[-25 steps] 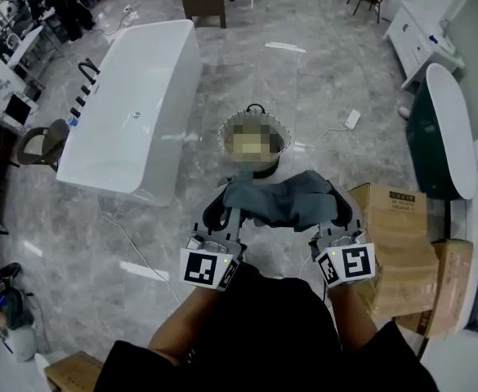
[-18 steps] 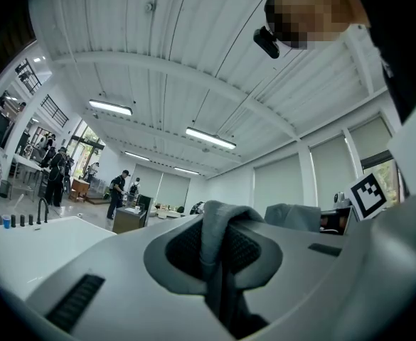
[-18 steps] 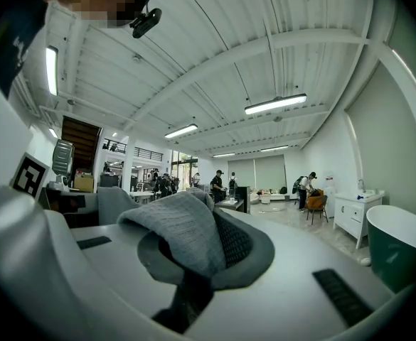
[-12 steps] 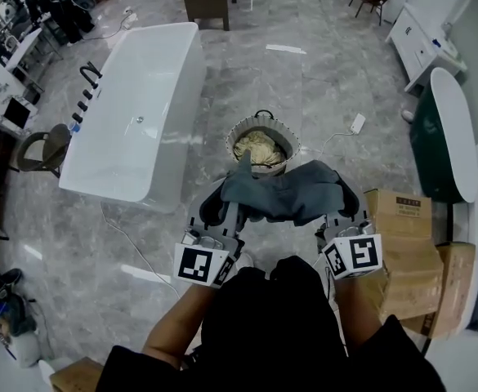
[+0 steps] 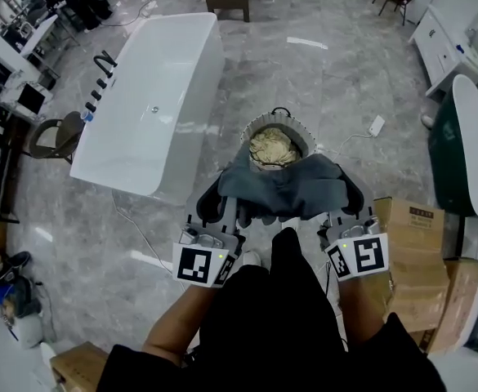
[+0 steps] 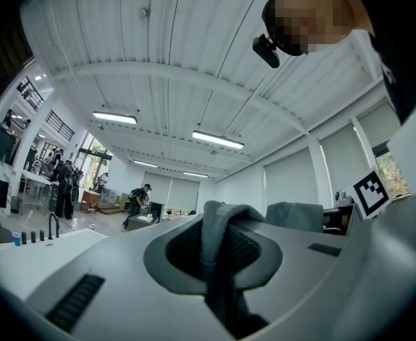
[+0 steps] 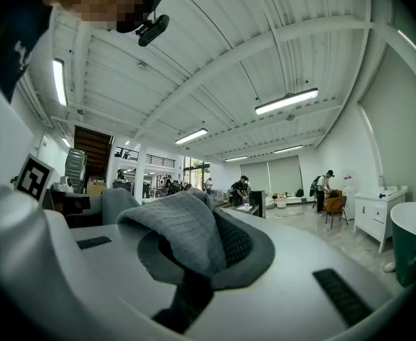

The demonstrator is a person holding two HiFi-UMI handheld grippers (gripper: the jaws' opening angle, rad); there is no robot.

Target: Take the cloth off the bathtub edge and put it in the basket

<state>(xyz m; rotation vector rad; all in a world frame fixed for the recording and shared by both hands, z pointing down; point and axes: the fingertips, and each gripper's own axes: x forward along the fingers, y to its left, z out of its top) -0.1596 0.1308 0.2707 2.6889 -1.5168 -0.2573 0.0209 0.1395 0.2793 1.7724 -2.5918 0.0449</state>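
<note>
The cloth (image 5: 283,188) is hanging up in the air, stretched between the two tongs. The left tongs (image 5: 216,209) are biting down on its left end. The right tongs (image 5: 350,202) are biting down on its right end. Each pair is squeezing together, with a fold of the grey cloth sticking up between them.

The basket (image 5: 306,131) is sitting on the floor (image 5: 345,72) just ahead of the tongs. In the head view the far edge of the cloth is covering its near rim. Pale crumpled stuff (image 5: 273,145) is lying inside it.

The white tub (image 5: 153,96) is standing ahead and to the left of the left tongs, well apart from the cloth. Brown boxes (image 5: 414,243) are sitting just to the right of the right tongs.
</note>
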